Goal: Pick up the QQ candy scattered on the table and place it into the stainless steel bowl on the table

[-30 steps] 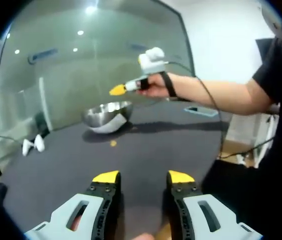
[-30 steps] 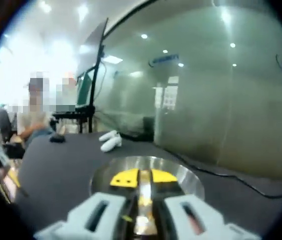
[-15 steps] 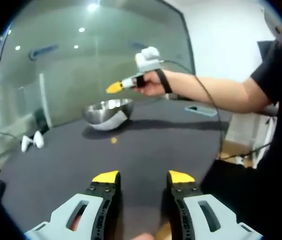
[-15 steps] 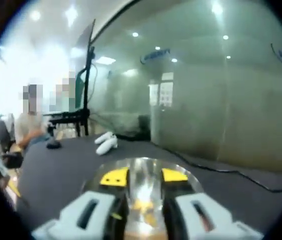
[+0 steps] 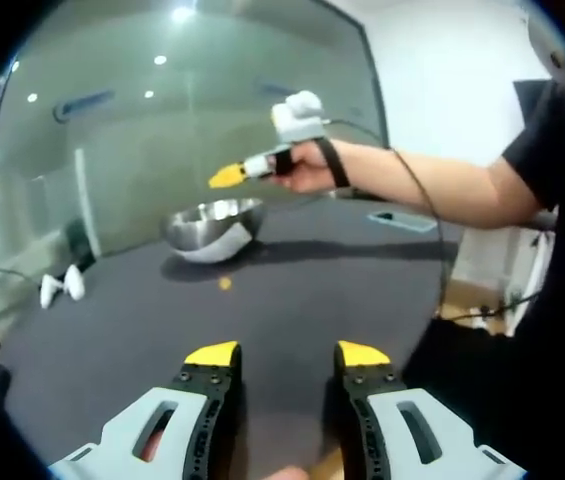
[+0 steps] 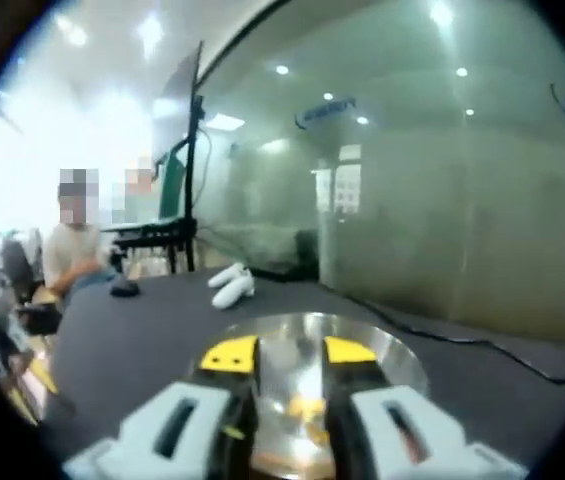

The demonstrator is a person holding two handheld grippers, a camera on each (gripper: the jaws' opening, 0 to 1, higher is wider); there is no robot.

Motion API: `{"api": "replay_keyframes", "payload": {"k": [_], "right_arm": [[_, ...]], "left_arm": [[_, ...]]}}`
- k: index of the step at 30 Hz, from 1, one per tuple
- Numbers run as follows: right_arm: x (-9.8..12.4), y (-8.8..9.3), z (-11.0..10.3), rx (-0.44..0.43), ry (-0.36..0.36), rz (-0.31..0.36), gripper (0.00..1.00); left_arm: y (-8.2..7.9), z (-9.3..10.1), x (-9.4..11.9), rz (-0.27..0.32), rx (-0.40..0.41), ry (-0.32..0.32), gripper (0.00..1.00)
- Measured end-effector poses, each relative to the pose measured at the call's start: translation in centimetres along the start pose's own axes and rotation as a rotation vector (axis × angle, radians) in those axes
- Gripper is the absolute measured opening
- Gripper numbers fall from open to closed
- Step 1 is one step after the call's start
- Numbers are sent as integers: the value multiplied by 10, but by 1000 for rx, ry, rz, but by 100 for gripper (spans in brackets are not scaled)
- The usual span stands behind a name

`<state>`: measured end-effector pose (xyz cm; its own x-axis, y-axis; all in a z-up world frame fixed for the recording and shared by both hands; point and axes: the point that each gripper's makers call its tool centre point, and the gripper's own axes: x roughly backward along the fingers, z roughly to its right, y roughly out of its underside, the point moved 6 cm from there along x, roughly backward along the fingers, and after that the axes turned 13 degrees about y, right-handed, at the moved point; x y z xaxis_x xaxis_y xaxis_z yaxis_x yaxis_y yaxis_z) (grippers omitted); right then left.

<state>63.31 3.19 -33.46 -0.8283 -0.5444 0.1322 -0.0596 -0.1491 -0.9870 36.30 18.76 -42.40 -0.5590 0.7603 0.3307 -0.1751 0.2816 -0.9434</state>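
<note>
A stainless steel bowl (image 5: 214,228) stands on the dark grey table (image 5: 302,290) in the left gripper view. One small yellow QQ candy (image 5: 224,284) lies on the table just in front of it. My left gripper (image 5: 287,355) hovers low over the near table, open with nothing between its jaws. A hand holds my right gripper (image 5: 232,176) in the air above the bowl. In the right gripper view, the right gripper (image 6: 289,352) is open directly over the bowl (image 6: 287,326), and yellow candies (image 6: 305,408) lie inside the bowl between the jaws.
Two white controllers (image 5: 60,288) (image 6: 232,285) lie on the table near a glass wall. A small black object (image 6: 122,289) sits further along, with people beyond it. A flat phone-like item (image 5: 402,221) lies by the person's arm (image 5: 442,185).
The right gripper's jaws, shut a second ago, have parted over the bowl and stay apart. The left gripper has not moved.
</note>
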Motion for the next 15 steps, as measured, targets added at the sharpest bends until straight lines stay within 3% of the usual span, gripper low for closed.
{"api": "replay_keyframes", "payload": {"k": [9,15], "right_arm": [[11,-4,-4,10,-22,4,24],[43,-1,-18,15,-83,29,24]], "left_arm": [[-2,1,-1,-3,-11,1,38],[-1,2,-1,-7,-12,2,38]]}}
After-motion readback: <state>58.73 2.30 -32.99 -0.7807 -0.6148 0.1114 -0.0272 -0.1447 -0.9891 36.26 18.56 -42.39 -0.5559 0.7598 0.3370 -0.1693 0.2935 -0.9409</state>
